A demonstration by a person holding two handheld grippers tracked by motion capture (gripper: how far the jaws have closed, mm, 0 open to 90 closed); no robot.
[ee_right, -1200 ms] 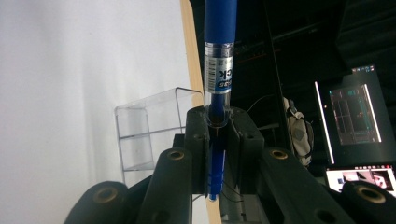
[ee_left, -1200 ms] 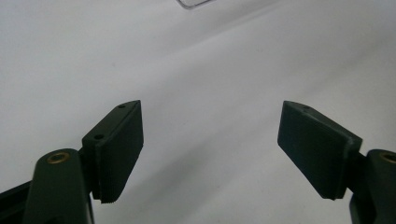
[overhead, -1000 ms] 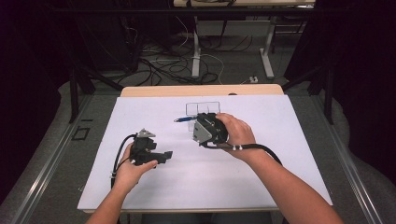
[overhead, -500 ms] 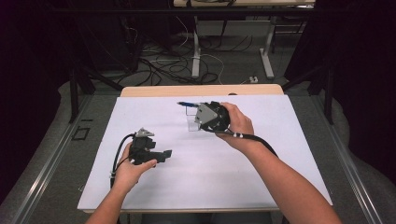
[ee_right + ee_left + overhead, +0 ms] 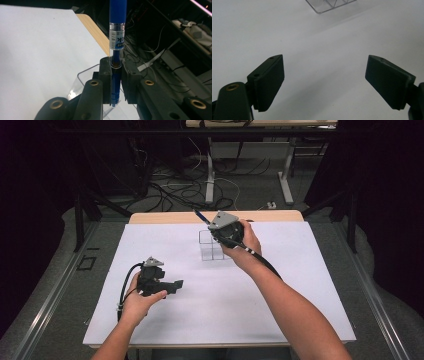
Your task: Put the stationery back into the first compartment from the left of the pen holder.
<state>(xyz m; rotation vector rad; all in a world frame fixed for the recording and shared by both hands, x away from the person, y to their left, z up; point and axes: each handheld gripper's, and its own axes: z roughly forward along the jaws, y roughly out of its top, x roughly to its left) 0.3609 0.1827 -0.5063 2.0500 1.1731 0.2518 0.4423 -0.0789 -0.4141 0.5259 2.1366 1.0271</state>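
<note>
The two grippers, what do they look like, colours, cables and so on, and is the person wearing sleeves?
Both are black. The left gripper has flat, ribbed fingers, brass-coloured pivot rivets, a grey three-cornered plate on top, and a black cable looping from its rear. The right gripper carries the same grey plate and brass rivets, and its black cable trails along the forearm. No sleeves show; both forearms are bare.

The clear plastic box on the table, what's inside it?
The clear box has dividers, and its visible compartments look empty. The right hand-held gripper holds a blue pen above it, hiding part of the box.
</note>
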